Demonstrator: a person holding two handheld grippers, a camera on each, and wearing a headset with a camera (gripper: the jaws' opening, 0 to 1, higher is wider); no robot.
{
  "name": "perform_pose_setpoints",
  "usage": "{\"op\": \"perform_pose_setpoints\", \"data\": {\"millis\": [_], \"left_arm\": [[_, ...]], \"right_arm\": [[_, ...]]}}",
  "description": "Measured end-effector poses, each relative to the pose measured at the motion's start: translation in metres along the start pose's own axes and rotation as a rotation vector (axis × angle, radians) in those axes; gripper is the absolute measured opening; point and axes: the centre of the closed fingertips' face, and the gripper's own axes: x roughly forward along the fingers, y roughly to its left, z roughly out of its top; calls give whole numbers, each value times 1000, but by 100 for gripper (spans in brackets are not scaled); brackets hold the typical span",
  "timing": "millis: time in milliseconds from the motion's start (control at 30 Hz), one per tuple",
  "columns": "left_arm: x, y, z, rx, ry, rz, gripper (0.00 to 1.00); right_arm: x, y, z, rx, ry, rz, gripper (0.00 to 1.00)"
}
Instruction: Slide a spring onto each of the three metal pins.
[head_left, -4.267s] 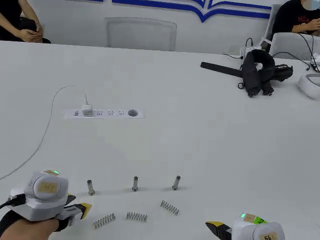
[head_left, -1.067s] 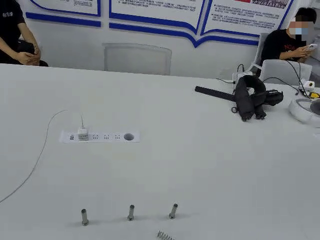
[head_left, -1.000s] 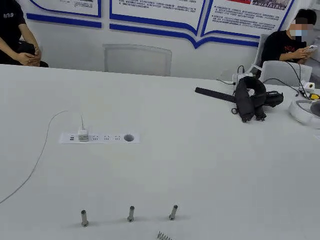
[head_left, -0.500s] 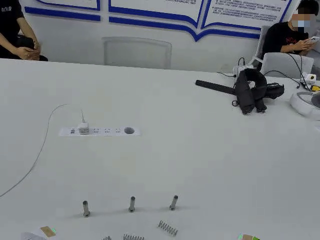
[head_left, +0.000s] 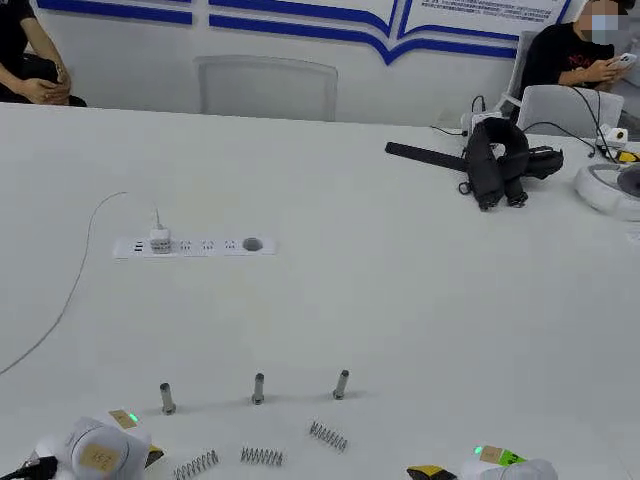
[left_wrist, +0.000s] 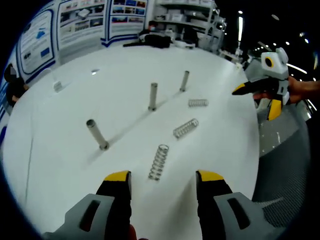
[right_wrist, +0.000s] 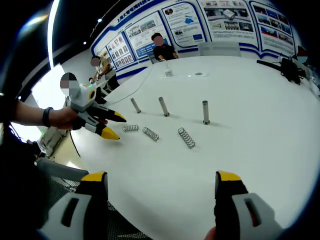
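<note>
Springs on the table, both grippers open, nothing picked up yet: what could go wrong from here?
1. The left gripper is lined up on the nearest spring, which lies loose on the smooth table; a pinch may make it roll or pop away.
2. The left pin stands thin and upright close beside that spring; a jaw reaching in could knock it over, if it is not fixed.

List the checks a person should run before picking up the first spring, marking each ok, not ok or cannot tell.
1. Three pins upright and bare: ok.
2. Three springs loose on the table, apart from each other: ok.
3. Left gripper open: ok.
4. Right gripper open: ok.
5. Nearest spring just ahead of the left gripper's gap: ok.
6. Springs wide enough for pins: cannot tell.
</note>
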Motion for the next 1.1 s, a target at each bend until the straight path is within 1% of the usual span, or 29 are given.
{"op": "perform_pose_setpoints", "data": {"millis": [133,300,367,467,633,733,833,1000,1033,1100], "left_arm": [[3,-1,2,4,2,-10,48],[6,-1,4,5,-2,-12,42],[7,0,4,12,0,-9,37],[7,1,3,18,6,-9,37],[7,3,3,25,0,-8,32],[7,4,2,31,3,-7,30],[7,4,1,36,7,-8,28],[11,1,-1,53,16,-18,20],[12,2,-1,62,22,-13,18],[13,2,-2,65,26,-7,17]], "right_arm": [[0,-1,-2,9,-3,-3,90],[0,1,-7,0,14,2,90],[0,0,-6,-2,12,2,90],[1,0,-6,-1,13,3,90],[2,1,-5,-8,17,8,90],[3,2,-3,-12,15,11,90],[4,3,-1,-13,12,12,90],[5,2,-4,-13,18,14,90],[5,2,-4,-15,20,14,90],[4,2,-4,-14,20,14,90]]}}
